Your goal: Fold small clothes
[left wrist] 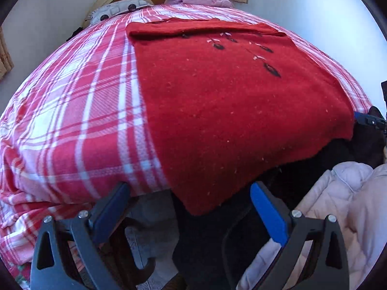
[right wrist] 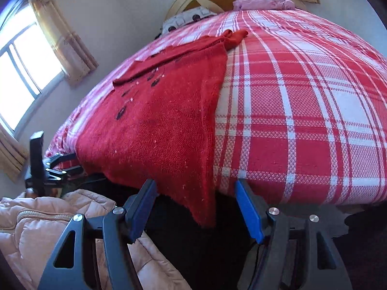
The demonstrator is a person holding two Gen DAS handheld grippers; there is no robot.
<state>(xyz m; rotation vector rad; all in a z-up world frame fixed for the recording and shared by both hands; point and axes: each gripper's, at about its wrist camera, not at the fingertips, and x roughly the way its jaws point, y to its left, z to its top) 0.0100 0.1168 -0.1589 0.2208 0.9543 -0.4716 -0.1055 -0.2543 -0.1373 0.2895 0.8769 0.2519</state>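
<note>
Presently: red sweater spread flat on plaid bedspread, hem overhanging near edge; left gripper and right gripper both released, flanking hem corners.

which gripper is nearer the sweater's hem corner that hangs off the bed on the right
Right. The right gripper is open with that corner of the red sweater between its fingers; the left gripper is open at the opposite hem corner.
</note>
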